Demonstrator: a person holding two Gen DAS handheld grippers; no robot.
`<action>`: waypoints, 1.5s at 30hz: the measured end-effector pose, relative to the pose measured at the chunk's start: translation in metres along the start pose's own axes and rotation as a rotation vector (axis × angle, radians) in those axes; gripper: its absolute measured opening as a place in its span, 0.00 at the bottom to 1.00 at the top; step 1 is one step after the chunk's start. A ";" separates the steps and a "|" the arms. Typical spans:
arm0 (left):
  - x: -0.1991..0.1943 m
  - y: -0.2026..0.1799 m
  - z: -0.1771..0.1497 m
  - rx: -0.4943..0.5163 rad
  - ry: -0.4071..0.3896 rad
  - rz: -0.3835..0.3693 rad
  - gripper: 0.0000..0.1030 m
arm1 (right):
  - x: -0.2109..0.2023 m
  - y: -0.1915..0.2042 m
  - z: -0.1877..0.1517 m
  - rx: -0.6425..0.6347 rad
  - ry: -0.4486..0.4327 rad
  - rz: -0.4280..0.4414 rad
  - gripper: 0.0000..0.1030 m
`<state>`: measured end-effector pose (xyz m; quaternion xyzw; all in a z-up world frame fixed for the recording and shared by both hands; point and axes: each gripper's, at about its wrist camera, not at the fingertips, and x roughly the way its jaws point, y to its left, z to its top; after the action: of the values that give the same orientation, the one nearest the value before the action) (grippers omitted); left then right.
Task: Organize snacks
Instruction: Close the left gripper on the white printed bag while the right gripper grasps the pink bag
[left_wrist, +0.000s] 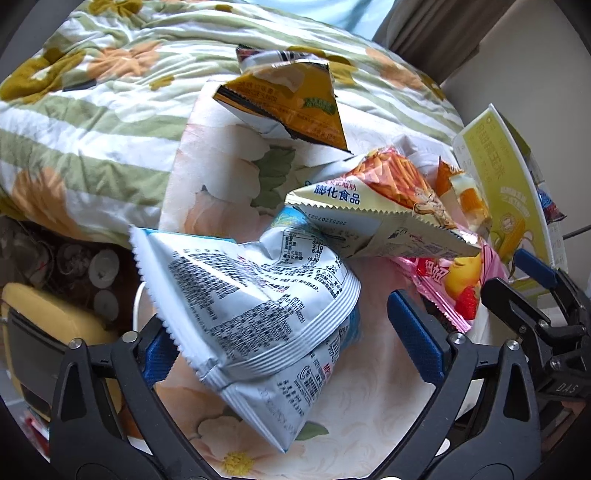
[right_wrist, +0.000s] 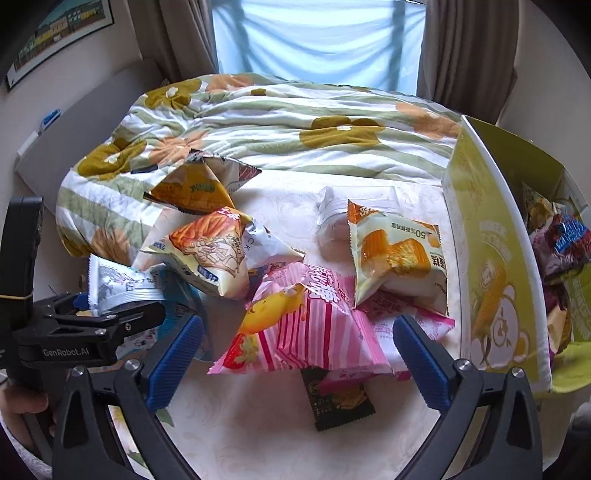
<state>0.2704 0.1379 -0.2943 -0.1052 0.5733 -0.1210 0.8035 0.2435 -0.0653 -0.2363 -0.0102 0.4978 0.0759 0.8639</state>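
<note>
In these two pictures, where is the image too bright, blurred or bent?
Right wrist view: the window is washed out by daylight, and the box wall curves from the fisheye lens. Left wrist view: the white snack bag near the lens is slightly soft, and dark corners ring the picture.

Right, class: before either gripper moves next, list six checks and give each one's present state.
1. Left gripper open: ok.
2. White bag lies between its fingers: ok.
3. Right gripper open, facing the pink bag: ok.
4. Pink bag free of other packets: not ok; a dark packet is tucked under it.
5. Box open at the top: ok.
6. Room left in the box: cannot tell.
</note>
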 end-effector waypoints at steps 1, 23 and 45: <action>0.003 -0.001 0.000 0.004 0.010 0.003 0.90 | 0.004 0.001 0.000 -0.006 0.007 -0.001 0.99; 0.008 -0.002 -0.001 0.003 0.049 0.049 0.60 | 0.060 -0.002 0.008 -0.037 0.159 0.025 0.99; -0.022 0.007 -0.021 -0.024 0.008 0.069 0.55 | 0.046 0.003 -0.010 -0.022 0.162 0.065 0.74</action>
<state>0.2440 0.1512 -0.2833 -0.0944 0.5813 -0.0868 0.8035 0.2576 -0.0578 -0.2809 -0.0097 0.5653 0.1083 0.8177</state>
